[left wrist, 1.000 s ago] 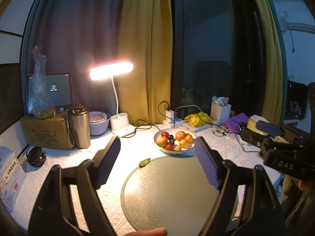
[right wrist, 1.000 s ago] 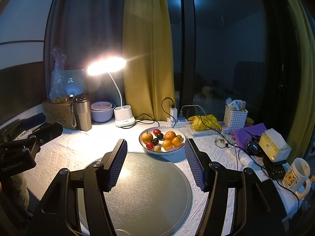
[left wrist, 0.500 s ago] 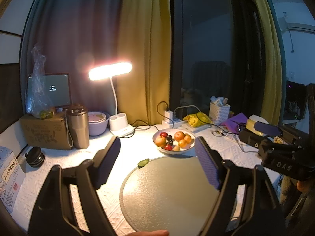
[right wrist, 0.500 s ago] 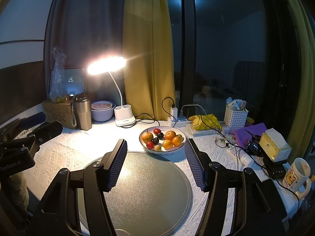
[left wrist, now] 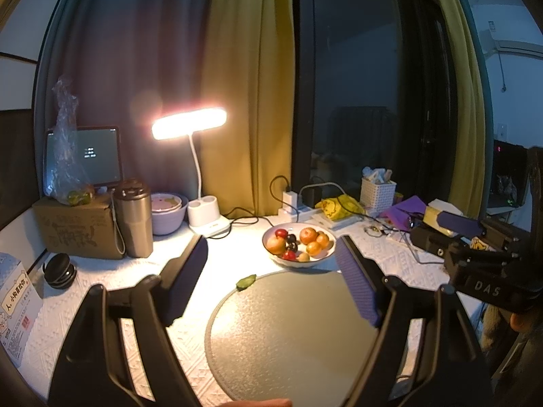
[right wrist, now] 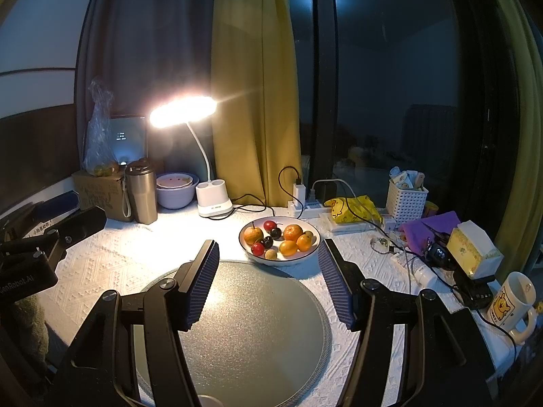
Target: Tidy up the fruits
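Observation:
A white bowl [right wrist: 310, 254] holds several small fruits: oranges, red and dark cherries, a pear-like fruit. It stands on the white tablecloth behind a round grey glass mat [right wrist: 251, 332]. It also shows in the left wrist view [left wrist: 320, 261], behind the mat [left wrist: 292, 332]. A small green leaf [left wrist: 246, 282] lies at the mat's far left edge. My left gripper [left wrist: 271, 285] is open and empty above the mat. My right gripper [right wrist: 269, 285] is open and empty, just short of the bowl.
A lit desk lamp [right wrist: 213, 203], a steel tumbler [right wrist: 141, 191], a lilac bowl [right wrist: 176, 188] and a cardboard box [left wrist: 76, 227] stand at the back left. A power strip with cables [right wrist: 305, 207], a white basket [right wrist: 405, 200], a tissue box [right wrist: 473, 251] and a mug [right wrist: 514, 302] crowd the right.
The left wrist view has shifted slightly, so the bowl and mat sit a little further left in it. The right gripper has barely moved. Both stay open.

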Tool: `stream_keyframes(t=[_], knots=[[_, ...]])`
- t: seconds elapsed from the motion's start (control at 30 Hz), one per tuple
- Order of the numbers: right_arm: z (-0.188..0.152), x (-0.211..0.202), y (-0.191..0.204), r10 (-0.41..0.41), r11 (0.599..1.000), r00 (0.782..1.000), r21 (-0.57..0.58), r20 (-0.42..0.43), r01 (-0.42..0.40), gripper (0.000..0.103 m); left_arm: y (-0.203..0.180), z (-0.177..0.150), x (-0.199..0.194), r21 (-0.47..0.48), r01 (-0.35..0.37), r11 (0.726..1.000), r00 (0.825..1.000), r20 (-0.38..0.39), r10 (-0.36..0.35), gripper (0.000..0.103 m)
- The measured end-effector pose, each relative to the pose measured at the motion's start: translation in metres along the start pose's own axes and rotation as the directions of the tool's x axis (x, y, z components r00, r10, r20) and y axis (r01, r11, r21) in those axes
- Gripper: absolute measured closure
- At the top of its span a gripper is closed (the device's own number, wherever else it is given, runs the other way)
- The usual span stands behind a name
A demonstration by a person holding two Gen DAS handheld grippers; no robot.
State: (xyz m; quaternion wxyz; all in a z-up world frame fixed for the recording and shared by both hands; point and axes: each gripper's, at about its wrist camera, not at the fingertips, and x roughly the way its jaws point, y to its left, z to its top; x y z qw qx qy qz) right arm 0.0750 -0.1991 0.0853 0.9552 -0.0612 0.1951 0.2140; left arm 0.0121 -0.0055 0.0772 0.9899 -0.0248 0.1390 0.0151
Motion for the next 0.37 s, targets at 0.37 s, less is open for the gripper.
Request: stream_keyframes(t=[0.37], knots=[[-0.001,0.004,-0.004,0.001,1.0,1.0,-0.001,-0.013,-0.001,0.039,-0.001,-0.004,0.01,-0.001,0.025,1.0,0.999,-0.023,-0.025,0.025]])
